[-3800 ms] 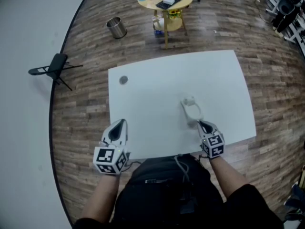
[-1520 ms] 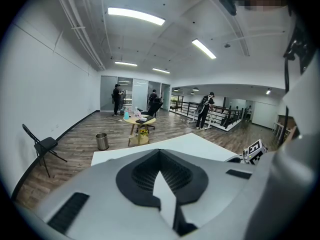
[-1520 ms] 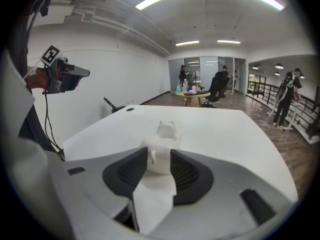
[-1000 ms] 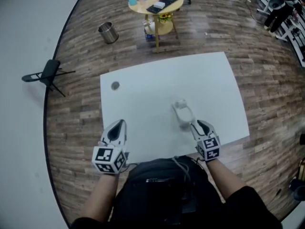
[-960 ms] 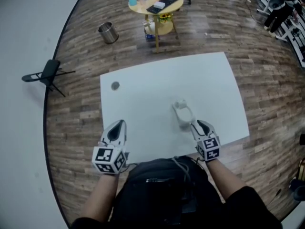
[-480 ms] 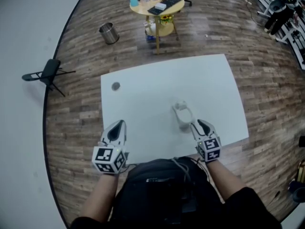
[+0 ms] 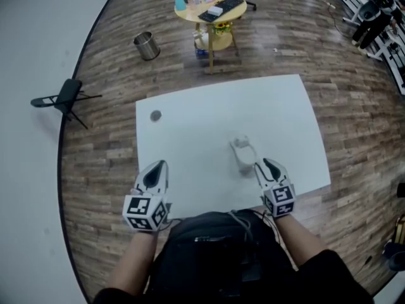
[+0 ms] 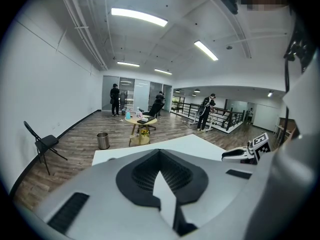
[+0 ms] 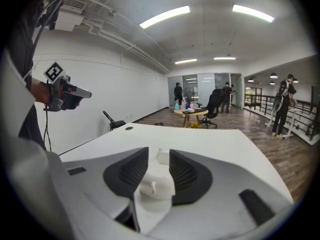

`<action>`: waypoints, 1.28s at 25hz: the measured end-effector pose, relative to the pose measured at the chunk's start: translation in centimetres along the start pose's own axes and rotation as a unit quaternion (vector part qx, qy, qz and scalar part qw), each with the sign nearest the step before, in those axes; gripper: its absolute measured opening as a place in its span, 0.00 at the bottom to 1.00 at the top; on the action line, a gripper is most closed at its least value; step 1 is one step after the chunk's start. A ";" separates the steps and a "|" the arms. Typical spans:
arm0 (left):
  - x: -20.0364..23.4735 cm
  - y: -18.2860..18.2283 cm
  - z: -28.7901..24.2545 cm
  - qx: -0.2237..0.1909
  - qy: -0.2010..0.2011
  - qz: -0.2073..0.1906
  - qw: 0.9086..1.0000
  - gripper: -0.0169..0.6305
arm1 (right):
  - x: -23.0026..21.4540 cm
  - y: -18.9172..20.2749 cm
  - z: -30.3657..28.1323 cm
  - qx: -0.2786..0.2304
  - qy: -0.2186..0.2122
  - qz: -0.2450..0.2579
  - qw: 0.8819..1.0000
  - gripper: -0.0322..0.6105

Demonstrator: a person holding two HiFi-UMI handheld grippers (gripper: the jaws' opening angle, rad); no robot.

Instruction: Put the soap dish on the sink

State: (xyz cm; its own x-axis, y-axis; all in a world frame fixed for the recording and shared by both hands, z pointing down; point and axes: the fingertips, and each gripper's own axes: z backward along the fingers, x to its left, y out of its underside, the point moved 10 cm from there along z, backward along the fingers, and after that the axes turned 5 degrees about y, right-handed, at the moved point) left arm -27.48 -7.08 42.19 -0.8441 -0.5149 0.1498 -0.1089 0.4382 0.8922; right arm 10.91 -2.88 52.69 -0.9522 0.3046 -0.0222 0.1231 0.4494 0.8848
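A small white soap dish (image 7: 241, 152) lies on the white table (image 7: 209, 113), right of centre near the front edge. Its near end sits between the jaws of my right gripper (image 7: 263, 165), and in the right gripper view the soap dish (image 9: 155, 181) fills the gap of the right gripper (image 9: 159, 166), which is shut on it. My left gripper (image 7: 157, 168) hovers over the table's front left part, apart from the dish. In its own view the left gripper (image 8: 160, 160) is shut with nothing in it. No sink shows in any view.
A small grey round spot (image 7: 155, 115) marks the table's far left. Beyond the table stand a round wooden side table (image 7: 210, 4) with bottles, a metal bin (image 7: 147, 45) and a folding chair (image 7: 66, 96). People stand far back in the room (image 8: 115, 99).
The head view has shifted slightly. Both grippers and the soap dish keep the same places on the table.
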 end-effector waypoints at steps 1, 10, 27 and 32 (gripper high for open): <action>0.1 0.0 0.0 0.000 0.000 0.000 1.000 0.01 | 0.0 -0.2 0.1 -0.004 0.001 0.000 1.000 0.27; -0.2 -0.1 -0.1 -0.004 0.004 0.001 1.000 0.01 | 0.0 -2.1 1.4 -0.052 0.019 0.018 0.998 0.22; -0.2 0.7 -0.1 0.000 0.002 0.014 1.000 0.01 | 0.7 -3.3 2.2 -0.087 -0.001 0.044 0.995 0.15; 0.0 1.0 0.0 -0.001 -0.002 0.021 1.000 0.01 | 1.0 -4.1 2.0 -0.090 -0.017 0.050 0.995 0.13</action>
State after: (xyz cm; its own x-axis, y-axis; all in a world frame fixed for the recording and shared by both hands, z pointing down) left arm -27.56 -6.61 43.13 -0.8501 -0.4930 0.1854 -0.0721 0.4577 0.8862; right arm 10.04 -2.69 48.13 -0.9276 0.3693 0.0570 0.1612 0.2581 0.9526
